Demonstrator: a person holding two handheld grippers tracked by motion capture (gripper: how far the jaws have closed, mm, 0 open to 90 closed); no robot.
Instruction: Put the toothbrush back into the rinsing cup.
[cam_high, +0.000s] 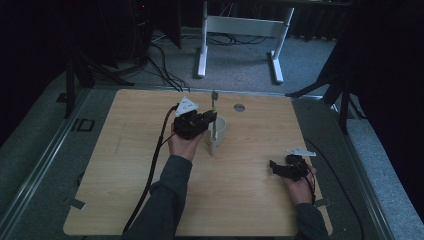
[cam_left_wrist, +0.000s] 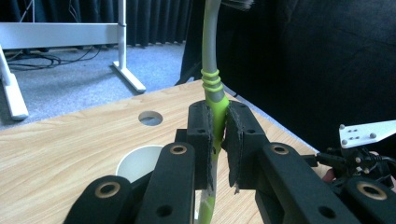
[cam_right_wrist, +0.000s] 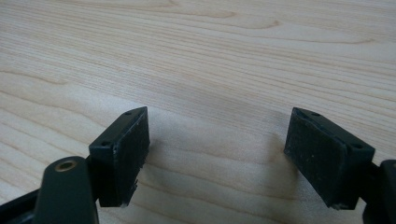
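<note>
My left tongs (cam_left_wrist: 218, 135) clenched on toothbrush (cam_left_wrist: 211, 60), long axis upright, lower end inside cup (cam_high: 217, 131). Right tongs (cam_right_wrist: 215, 156) released, over bare desk (cam_high: 125, 150), well apart.

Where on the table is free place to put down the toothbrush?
Bare wood lies left of the left gripper, and between the cup and the right gripper. Around the cup it is crowded; the toothbrush stands there, clamped.

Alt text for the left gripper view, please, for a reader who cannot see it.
The left tongs are shut on the green handle of an upright toothbrush, whose grey neck rises out of frame. Just below stands a white cup on the wooden table, which has a round hole further back.
</note>
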